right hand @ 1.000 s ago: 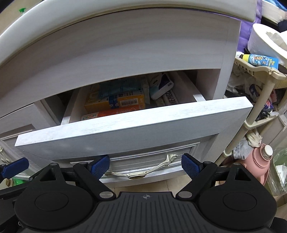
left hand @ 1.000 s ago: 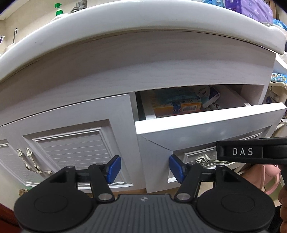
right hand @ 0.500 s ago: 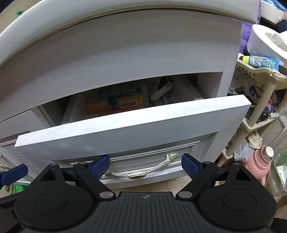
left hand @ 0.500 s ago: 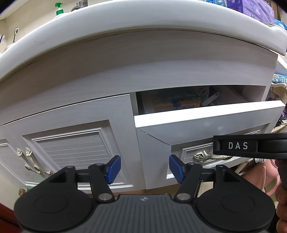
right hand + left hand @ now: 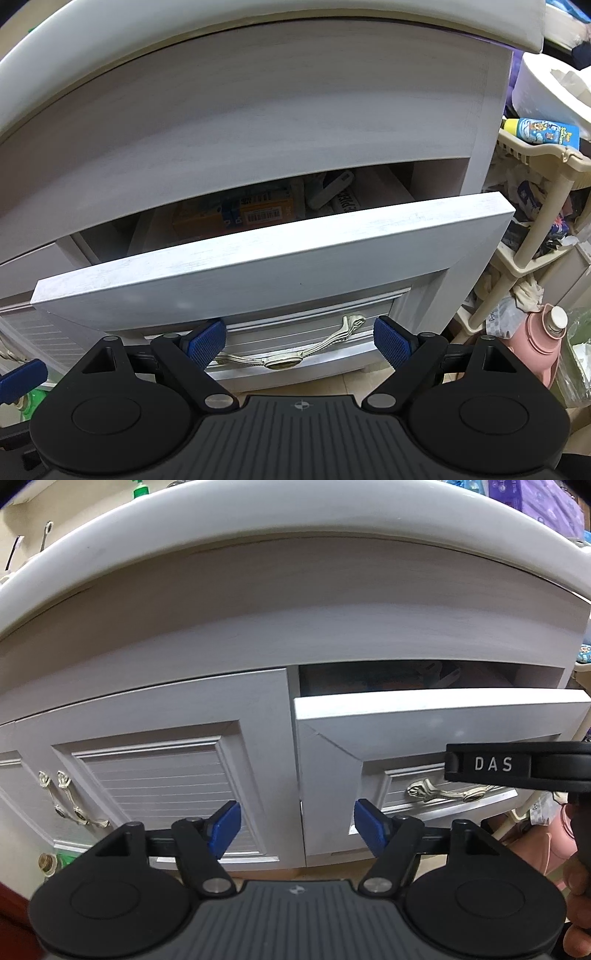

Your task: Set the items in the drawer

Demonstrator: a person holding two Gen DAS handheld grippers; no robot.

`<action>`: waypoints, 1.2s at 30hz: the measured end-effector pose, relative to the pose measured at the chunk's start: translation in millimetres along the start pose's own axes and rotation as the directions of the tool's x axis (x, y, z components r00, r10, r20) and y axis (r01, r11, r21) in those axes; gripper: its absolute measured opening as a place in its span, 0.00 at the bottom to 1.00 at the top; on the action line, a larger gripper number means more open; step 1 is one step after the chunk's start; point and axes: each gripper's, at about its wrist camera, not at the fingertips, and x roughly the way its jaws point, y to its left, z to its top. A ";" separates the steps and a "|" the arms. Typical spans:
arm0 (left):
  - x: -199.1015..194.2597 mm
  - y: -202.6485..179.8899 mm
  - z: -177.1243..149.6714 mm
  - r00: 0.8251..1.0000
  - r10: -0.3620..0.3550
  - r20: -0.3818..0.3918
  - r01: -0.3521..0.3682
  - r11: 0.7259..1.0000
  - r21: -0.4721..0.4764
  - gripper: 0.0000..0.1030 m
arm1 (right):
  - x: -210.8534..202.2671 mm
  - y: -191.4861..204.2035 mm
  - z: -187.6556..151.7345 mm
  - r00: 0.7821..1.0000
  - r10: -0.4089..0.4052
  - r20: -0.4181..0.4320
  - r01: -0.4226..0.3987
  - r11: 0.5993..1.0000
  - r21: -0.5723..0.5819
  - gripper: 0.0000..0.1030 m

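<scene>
Claws first: my right gripper (image 5: 295,341) stands wide and empty, its blue pads either side of the curved metal handle (image 5: 284,360) without pressing on it. My left gripper (image 5: 293,825) is opening, nothing between its pads, hanging before the seam between the cabinet door (image 5: 155,775) and the drawer (image 5: 424,720).

Outward from the right claw, at twelve o'clock, the drawer front juts from the vanity (image 5: 240,110), only partly open. Inside, at about eleven o'clock, lies an orange box (image 5: 258,214) with a barcode; at one o'clock sit a small white item and a tube, too dim to name. At three o'clock stand a beige rack (image 5: 535,229) and a pink flask (image 5: 535,332).

I judge the items are in and the closing is in hand. The next move calls for a straight, level push on the drawer front, both claws kept clear of the gap.

The drawer's long axis runs side to side, nine to three; its face points toward me, and it slides along the twelve-to-six line.
</scene>
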 end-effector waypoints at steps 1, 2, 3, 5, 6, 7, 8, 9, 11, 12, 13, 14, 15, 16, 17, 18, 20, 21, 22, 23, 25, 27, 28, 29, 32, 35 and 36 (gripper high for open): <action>-0.5 0.1 -0.6 1.000 0.001 -0.003 -0.001 1.000 -0.004 0.80 | -1.5 -0.4 -2.0 1.000 0.000 0.000 0.000 1.000 0.000 0.84; -1.1 0.1 -1.3 1.000 0.002 -0.005 -0.002 1.000 -0.007 0.80 | -3.1 -0.9 -4.0 1.000 -0.001 0.001 0.001 1.000 -0.001 0.84; -1.8 0.2 -2.1 1.000 0.002 -0.008 -0.002 1.000 -0.011 0.80 | -4.6 -1.3 -6.0 1.000 -0.001 0.001 0.001 1.000 -0.001 0.84; -1.0 1.3 1.0 1.000 0.003 -0.010 -0.003 1.000 -0.014 0.80 | -7.9 -2.2 -10.3 1.000 -0.002 0.003 0.002 1.000 -0.004 0.84; -1.8 1.2 0.5 1.000 0.004 -0.010 -0.004 1.000 -0.015 0.80 | -9.4 -2.6 -12.3 1.000 -0.002 0.004 0.002 1.000 -0.004 0.84; -1.7 1.4 0.8 1.000 0.005 -0.010 -0.006 1.000 -0.015 0.80 | -10.9 -3.0 -14.2 1.000 -0.003 0.005 0.003 1.000 -0.005 0.84; -2.4 1.2 0.6 1.000 0.007 -0.011 -0.007 1.000 -0.016 0.80 | -12.2 -3.1 -16.1 1.000 -0.004 0.006 0.004 1.000 -0.006 0.84; -0.9 0.5 5.4 1.000 0.007 -0.012 -0.007 1.000 -0.017 0.80 | -13.5 -3.3 -17.8 1.000 -0.005 0.007 0.005 1.000 -0.007 0.84; 3.7 -0.8 8.6 1.000 0.008 -0.013 -0.008 1.000 -0.019 0.80 | -16.1 -3.6 -21.4 1.000 -0.008 0.010 0.008 1.000 -0.009 0.84; 3.7 -0.9 8.7 1.000 0.009 -0.013 -0.009 1.000 -0.019 0.80 | -17.5 -3.8 -23.3 1.000 -0.009 0.010 0.010 1.000 -0.008 0.84; 3.7 -1.0 8.9 1.000 0.010 -0.014 -0.011 1.000 -0.018 0.80 | -18.9 -4.1 -25.2 1.000 -0.011 0.011 0.011 1.000 -0.008 0.84; 3.3 -1.1 9.0 1.000 0.012 -0.014 -0.013 1.000 -0.018 0.80 | -20.4 -4.4 -27.2 1.000 -0.012 0.012 0.012 1.000 -0.007 0.84; 3.0 -1.2 9.2 1.000 0.014 -0.013 -0.014 1.000 -0.019 0.80 | -22.1 -4.8 -29.5 1.000 -0.013 0.013 0.013 1.000 -0.007 0.84; 2.8 -1.3 9.2 1.000 0.016 -0.013 -0.016 1.000 -0.019 0.80 | -24.2 -5.5 -32.4 1.000 -0.013 0.015 0.013 1.000 -0.007 0.84; 4.9 -2.7 7.2 1.000 0.017 -0.013 -0.017 1.000 -0.019 0.80 | -26.4 -6.2 -35.4 1.000 -0.013 0.017 0.013 1.000 -0.007 0.84; 3.6 -3.1 5.5 1.000 0.019 -0.013 -0.019 1.000 -0.018 0.80 | -28.5 -6.8 -38.1 1.000 -0.013 0.018 0.014 1.000 -0.007 0.84; 2.6 -4.1 5.5 1.000 0.021 -0.015 -0.021 1.000 -0.017 0.80 | -32.9 -8.4 -43.7 1.000 -0.013 0.018 0.013 1.000 -0.005 0.84; 3.2 -4.3 5.3 1.000 0.021 -0.016 -0.021 1.000 -0.017 0.80 | -34.9 -8.9 -46.2 1.000 -0.014 0.018 0.014 1.000 -0.005 0.84; 3.7 -4.5 5.1 1.000 0.021 -0.017 -0.022 1.000 -0.017 0.80 | -37.0 -9.5 -48.8 1.000 -0.014 0.019 0.014 1.000 -0.007 0.84; 3.6 -5.2 5.0 1.000 0.020 -0.018 -0.021 1.000 -0.016 0.80 | -39.2 -10.0 -51.6 1.000 -0.014 0.020 0.014 1.000 -0.008 0.84; 5.2 -5.0 5.8 1.000 0.021 -0.018 -0.021 1.000 -0.018 0.80 | -42.8 -11.1 -56.8 1.000 -0.014 0.022 0.014 1.000 -0.009 0.84; 5.2 -5.3 6.2 1.000 0.022 -0.019 -0.023 1.000 -0.019 0.80 | -46.0 -12.2 -61.5 1.000 -0.014 0.024 0.014 1.000 -0.007 0.84; 5.3 -5.7 6.2 1.000 0.024 -0.020 -0.024 1.000 -0.020 0.80 | -47.8 -12.7 -63.8 1.000 -0.015 0.024 0.015 1.000 -0.007 0.84; 5.4 -7.1 2.9 1.000 0.024 -0.020 -0.025 0.999 -0.020 0.80 | -49.7 -13.2 -66.2 1.000 -0.015 0.025 0.016 1.000 -0.007 0.84; 6.0 -7.8 2.9 1.000 0.023 -0.021 -0.024 1.000 -0.020 0.80 | -57.4 -14.9 -76.2 0.999 -0.016 0.029 0.016 1.000 -0.012 0.84; 7.1 -8.7 3.1 1.000 0.022 -0.021 -0.022 1.000 -0.020 0.80 | -65.2 -17.0 -86.4 0.999 -0.016 0.032 0.016 1.000 -0.013 0.84; 7.5 -9.1 3.2 1.000 0.021 -0.022 -0.021 1.000 -0.020 0.80 | -67.6 -17.7 -89.4 0.999 -0.015 0.031 0.016 1.000 -0.012 0.84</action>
